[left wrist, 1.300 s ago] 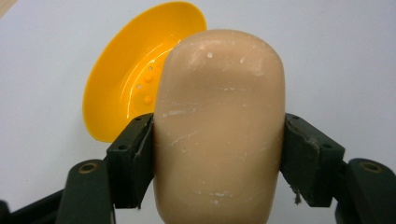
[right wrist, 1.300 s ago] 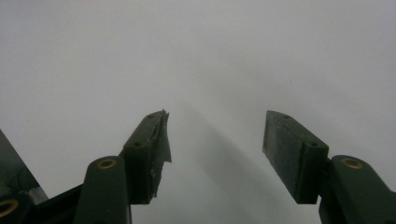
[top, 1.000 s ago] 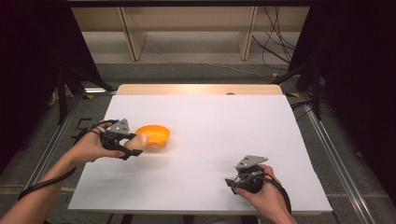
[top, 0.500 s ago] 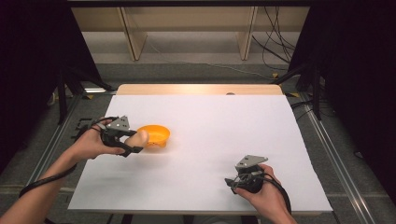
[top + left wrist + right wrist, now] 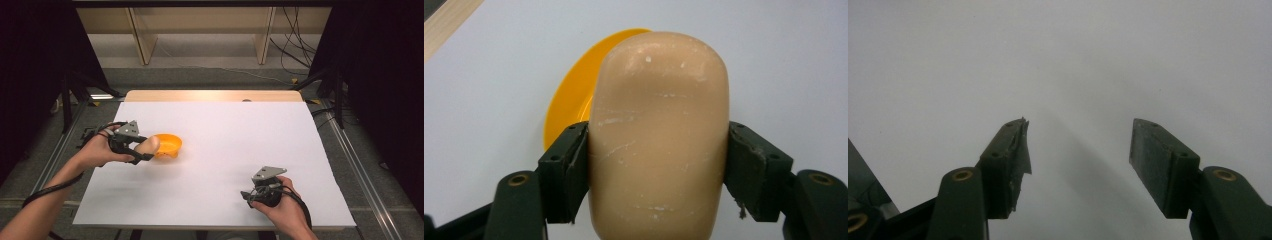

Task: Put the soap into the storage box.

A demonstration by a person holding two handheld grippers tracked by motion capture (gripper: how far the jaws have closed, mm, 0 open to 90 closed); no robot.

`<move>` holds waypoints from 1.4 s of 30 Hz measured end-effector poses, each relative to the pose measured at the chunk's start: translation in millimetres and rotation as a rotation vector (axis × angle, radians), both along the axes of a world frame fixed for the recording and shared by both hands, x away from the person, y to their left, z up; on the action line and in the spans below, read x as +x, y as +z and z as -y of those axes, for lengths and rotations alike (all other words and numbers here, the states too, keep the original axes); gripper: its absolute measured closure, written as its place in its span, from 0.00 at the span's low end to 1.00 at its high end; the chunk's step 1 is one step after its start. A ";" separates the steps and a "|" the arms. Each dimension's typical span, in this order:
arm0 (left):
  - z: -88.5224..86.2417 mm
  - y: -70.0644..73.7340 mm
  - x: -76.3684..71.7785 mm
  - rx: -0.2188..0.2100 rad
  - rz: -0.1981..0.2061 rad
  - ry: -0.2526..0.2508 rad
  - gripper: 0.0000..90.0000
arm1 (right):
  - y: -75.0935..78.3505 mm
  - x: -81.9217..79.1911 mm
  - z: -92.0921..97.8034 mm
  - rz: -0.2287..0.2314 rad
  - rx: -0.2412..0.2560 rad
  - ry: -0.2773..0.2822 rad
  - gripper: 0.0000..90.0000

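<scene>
A tan, rounded, loaf-shaped object (image 5: pixel 659 135) sits clamped between the jaws of my left gripper (image 5: pixel 145 147), which is shut on it. In the high view the tan object (image 5: pixel 148 145) is held at the near left rim of an orange bowl (image 5: pixel 169 145) on the left of the white table. The orange bowl (image 5: pixel 569 95) shows behind the object in the left gripper view. My right gripper (image 5: pixel 248 196) rests low near the table's front right, open, with bare white surface between its jaws (image 5: pixel 1078 150).
The white tabletop (image 5: pixel 225 150) has a wooden strip (image 5: pixel 210 96) along its far edge. Beyond it stand shelf legs and loose cables (image 5: pixel 295 55) on the floor. Dark curtains flank both sides.
My left gripper, holding the tan object, has shifted slightly toward the bowl, so the object now overlaps its near rim. The right gripper has barely moved.
</scene>
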State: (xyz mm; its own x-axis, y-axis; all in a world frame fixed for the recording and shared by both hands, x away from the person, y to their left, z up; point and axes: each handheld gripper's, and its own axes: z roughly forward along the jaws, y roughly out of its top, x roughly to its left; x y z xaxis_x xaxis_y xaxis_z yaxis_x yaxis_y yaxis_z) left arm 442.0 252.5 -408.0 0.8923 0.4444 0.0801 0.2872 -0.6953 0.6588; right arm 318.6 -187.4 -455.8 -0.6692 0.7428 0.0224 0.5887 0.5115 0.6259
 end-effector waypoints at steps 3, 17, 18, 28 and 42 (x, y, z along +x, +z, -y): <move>-0.1 0.6 2.0 0.003 -0.001 -0.002 0.36 | 0.1 0.0 0.0 0.000 0.001 0.000 0.46; 4.1 0.2 9.4 -0.004 0.004 -0.015 0.36 | 0.3 0.1 0.1 0.015 0.008 0.003 0.46; 4.5 -0.3 9.3 -0.008 -0.003 -0.008 0.36 | 0.6 -0.2 0.0 0.014 0.012 -0.001 0.46; 4.4 2.1 15.3 0.006 -0.003 -0.015 0.36 | 1.5 -0.9 0.0 0.002 0.014 -0.009 0.46; 5.0 4.4 24.4 0.019 0.000 -0.010 0.36 | 0.4 -0.3 0.2 0.009 0.012 -0.001 0.46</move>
State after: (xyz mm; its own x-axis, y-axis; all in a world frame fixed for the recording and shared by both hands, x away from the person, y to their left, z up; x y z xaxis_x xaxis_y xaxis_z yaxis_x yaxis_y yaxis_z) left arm 466.4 247.5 -403.6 0.8968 0.4334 0.0887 0.2798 -0.7109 0.6452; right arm 318.2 -187.6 -455.4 -0.6686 0.7431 0.0254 0.5837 0.5034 0.6371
